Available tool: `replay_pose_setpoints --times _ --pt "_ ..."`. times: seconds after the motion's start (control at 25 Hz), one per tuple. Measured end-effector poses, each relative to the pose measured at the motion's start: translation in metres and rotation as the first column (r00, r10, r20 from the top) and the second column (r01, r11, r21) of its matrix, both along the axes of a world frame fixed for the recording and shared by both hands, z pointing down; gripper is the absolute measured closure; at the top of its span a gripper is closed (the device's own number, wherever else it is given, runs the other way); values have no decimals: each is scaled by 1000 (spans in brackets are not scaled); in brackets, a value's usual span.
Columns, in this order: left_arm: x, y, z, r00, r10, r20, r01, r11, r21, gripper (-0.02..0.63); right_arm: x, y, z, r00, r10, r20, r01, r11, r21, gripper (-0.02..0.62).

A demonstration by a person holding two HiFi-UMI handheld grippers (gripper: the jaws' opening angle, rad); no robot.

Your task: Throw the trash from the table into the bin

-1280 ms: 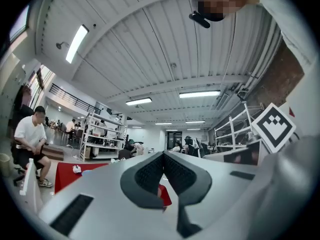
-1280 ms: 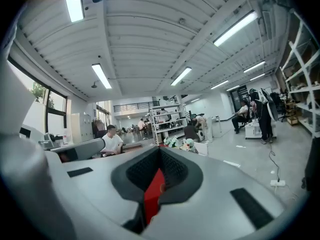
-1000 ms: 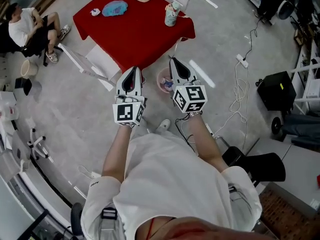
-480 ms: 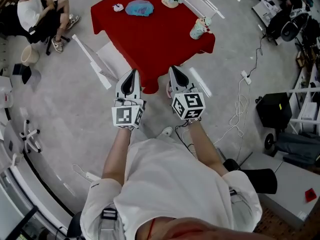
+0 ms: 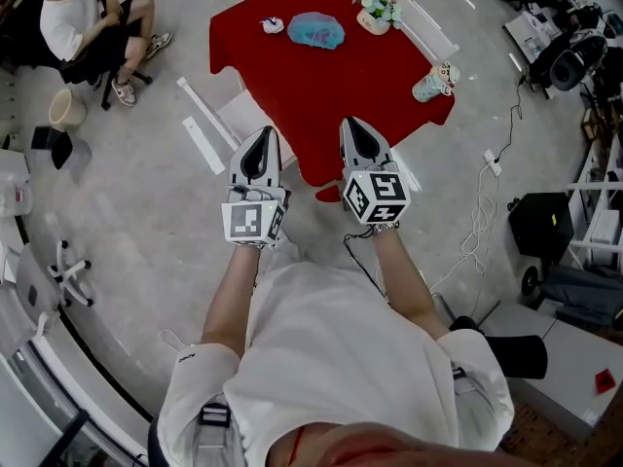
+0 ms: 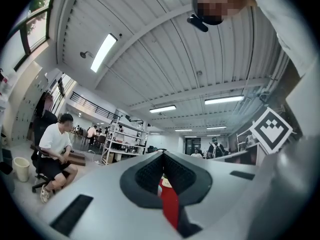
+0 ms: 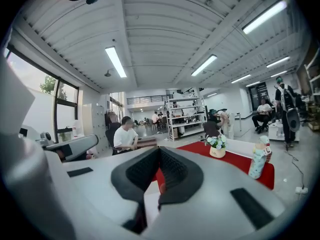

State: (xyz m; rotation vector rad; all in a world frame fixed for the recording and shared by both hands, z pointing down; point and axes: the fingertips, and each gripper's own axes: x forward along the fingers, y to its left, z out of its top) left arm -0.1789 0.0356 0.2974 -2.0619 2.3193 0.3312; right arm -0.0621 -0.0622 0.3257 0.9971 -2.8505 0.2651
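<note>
The red table lies ahead in the head view. On it are a crumpled blue wad, a small white scrap, a flower pot and a pale bottle. My left gripper and right gripper are side by side at the table's near corner, both shut and holding nothing. In the left gripper view the left gripper shows only a strip of red through its slit. In the right gripper view the right gripper points at the table, the pot and the bottle. A pinkish sliver beside the right gripper may be the bin.
A seated person is at the far left beside a beige bucket. White frame pieces lie on the floor left of the table. A white chair stands behind it. Cables and a black box lie to the right.
Both grippers have moved forward together to the table's near corner. The pink bin, seen between them a second ago, is now almost wholly covered by the right gripper.
</note>
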Motion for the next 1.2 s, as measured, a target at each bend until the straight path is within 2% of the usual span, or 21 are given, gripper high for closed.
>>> replay_pose_setpoints --times 0.16,0.32,0.52,0.72,0.96,1.2 --pt "-36 -1 -7 1000 -10 7 10 1000 16 601 -37 -5 -6 1000 13 14 -13 1000 -7 586" --pt "-65 -1 -12 999 -33 -28 33 999 9 601 -66 -10 -13 1000 18 -6 -18 1000 0 586" --pt "-78 -9 -10 1000 -18 -6 18 1000 -4 601 -87 -30 -18 999 29 -16 -29 999 18 586" --pt "-95 -25 -13 999 -47 -6 47 999 4 601 -102 -65 -21 998 56 6 -56 998 7 586" --pt "-104 -82 -19 999 -42 -14 42 999 23 601 -118 -127 -29 996 93 9 -93 996 12 586" --pt "-106 -160 -1 999 -34 -26 33 999 -13 601 -129 -208 23 993 60 -106 -67 996 -63 585"
